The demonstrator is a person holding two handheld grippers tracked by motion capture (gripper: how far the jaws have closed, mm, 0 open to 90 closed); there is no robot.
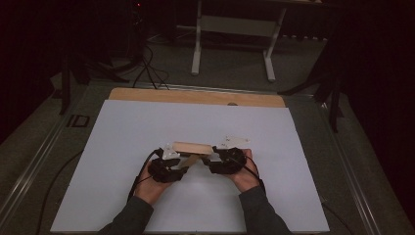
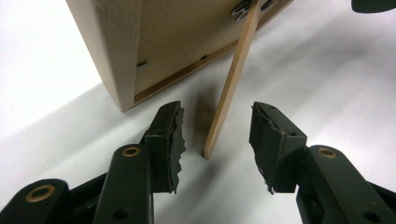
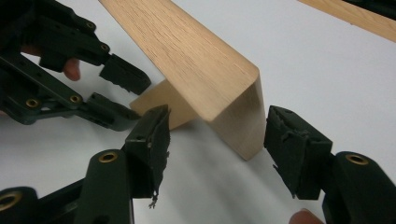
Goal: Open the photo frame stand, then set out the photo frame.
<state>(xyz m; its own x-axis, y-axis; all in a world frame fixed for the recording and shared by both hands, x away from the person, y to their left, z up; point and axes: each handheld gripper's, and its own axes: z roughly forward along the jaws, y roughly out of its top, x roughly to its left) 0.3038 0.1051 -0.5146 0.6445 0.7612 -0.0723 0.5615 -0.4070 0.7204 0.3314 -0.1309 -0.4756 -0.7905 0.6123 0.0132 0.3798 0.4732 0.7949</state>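
Both hands at the picture frame, lower middle of the high view.
Left gripper [image 2: 217, 135] open astride the stand leg [image 2: 232, 81]; right gripper [image 3: 217, 140] open around the wooden frame [image 3: 205, 79] corner, forearms converging.

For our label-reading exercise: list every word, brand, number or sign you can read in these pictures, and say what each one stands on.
None can be read.
Wooden picture frame: bare wood on its back and its fold-out stand, no print.
White table sheet: blank.
Left claw and right claw: black, with brass rivets and no markings.
Small dark plate beside the sheet in the high view: too small and dim to read.
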